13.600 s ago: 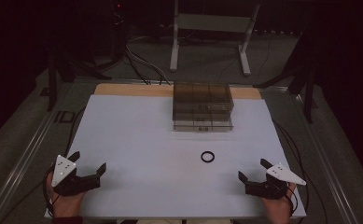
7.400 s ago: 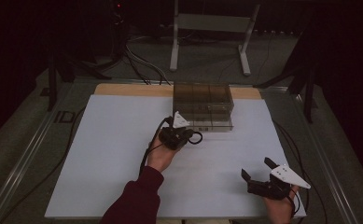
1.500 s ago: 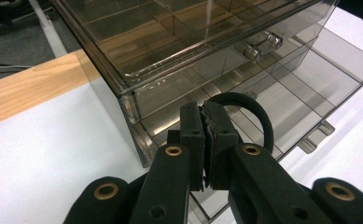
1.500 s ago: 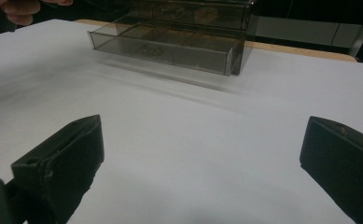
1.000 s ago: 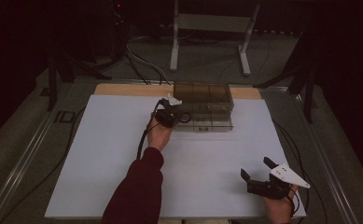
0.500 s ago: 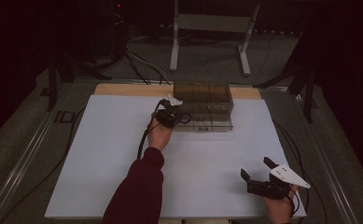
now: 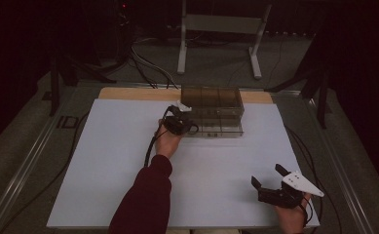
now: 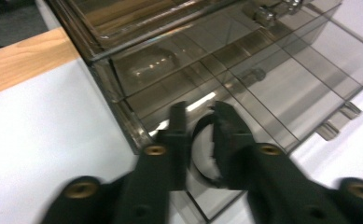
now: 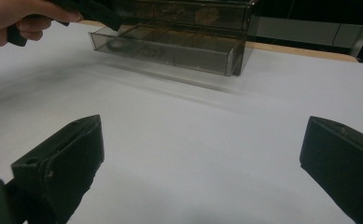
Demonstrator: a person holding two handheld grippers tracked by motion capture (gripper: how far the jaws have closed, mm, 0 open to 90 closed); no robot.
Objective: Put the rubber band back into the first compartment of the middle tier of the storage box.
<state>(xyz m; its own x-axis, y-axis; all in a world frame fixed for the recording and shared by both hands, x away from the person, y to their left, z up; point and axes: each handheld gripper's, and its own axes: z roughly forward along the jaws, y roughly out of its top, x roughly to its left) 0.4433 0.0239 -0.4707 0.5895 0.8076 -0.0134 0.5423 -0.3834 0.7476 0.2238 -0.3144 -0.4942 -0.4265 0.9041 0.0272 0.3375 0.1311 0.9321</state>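
Pinching a black ring over the open drawer, left gripper, right gripper spread, well apart.

Dim surroundings, bright tabletop, slight blur

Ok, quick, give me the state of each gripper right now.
Left gripper: shut on the black ring, over the open drawer.
Right gripper: open, holding nothing, low over the table.

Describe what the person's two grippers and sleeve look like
Both grippers are black with two blocky jaws. The right gripper carries a pale grey three-cornered plate on top; the left gripper trails a black cable and has brass-coloured screws at its jaw bases. The left arm wears a dark red sleeve.
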